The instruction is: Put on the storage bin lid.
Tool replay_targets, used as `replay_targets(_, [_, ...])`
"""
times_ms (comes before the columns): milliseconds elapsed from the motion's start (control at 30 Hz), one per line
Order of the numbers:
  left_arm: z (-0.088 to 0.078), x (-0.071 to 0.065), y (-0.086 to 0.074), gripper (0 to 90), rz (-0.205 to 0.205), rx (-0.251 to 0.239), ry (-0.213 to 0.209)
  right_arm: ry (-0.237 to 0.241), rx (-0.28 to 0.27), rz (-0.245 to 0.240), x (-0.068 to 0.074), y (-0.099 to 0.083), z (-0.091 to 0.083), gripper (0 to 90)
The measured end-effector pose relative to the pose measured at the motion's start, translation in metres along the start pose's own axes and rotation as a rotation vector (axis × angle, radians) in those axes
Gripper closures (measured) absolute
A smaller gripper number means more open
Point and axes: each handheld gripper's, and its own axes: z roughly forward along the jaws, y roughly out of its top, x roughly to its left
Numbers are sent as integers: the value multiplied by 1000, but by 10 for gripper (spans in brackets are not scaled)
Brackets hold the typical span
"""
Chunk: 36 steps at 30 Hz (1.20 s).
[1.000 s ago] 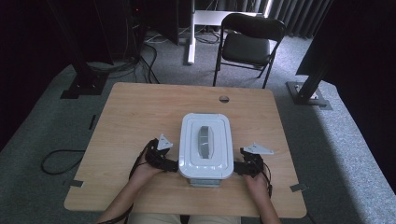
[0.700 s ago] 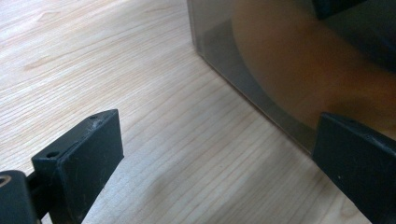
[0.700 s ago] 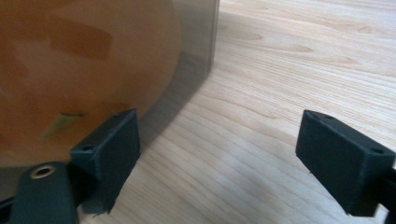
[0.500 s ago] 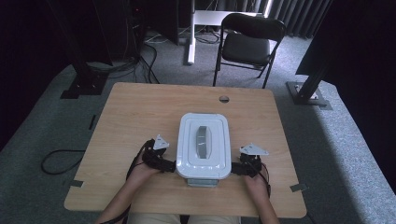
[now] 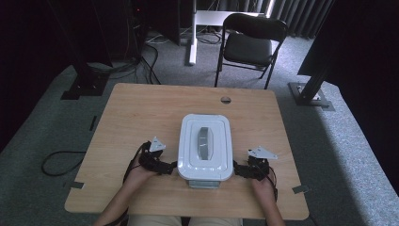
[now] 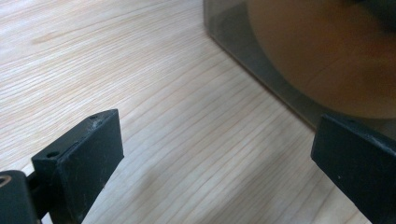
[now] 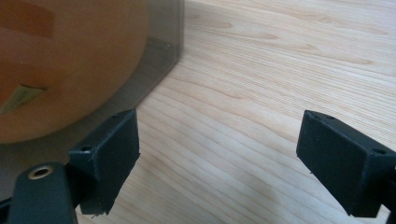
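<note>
Squarely between tools (untouched): box (image 5: pixel 205 147)

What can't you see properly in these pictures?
- Box contents: the white lid covers them in the high view.
- Orange round thing behind the box's see-through wall: blurred, cut off by the left gripper view's edge.
- Small dark spot on the table: too small to identify.

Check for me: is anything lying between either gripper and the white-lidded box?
Nothing visible. The left gripper and right gripper flank the box, jaws open, with bare table between each and its clear wall.
</note>
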Motion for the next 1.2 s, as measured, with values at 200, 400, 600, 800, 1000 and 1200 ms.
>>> replay_targets(200, [-7, 9, -7, 29, -27, -4, 11, -11, -9, 24, -9, -4, -7, 131])
replay_targets(400, [-12, 14, -11, 29, -37, -1, 26, -32, -18, 44, -16, -7, -13, 131])
replay_targets(600, [-18, 21, -16, 29, -51, -3, 30, -38, -15, 54, -20, -11, -18, 131])
replay_targets(800, [-25, 29, -25, 29, -61, 8, 62, -53, -16, 59, -23, -14, -24, 131])
replay_targets(1000, [-33, 39, -36, 29, -82, 19, 87, -71, -22, 74, -28, -19, -30, 131])
replay_targets(1200, [-39, 47, -46, 29, -92, 37, 109, -96, -22, 90, -34, -24, -35, 131])
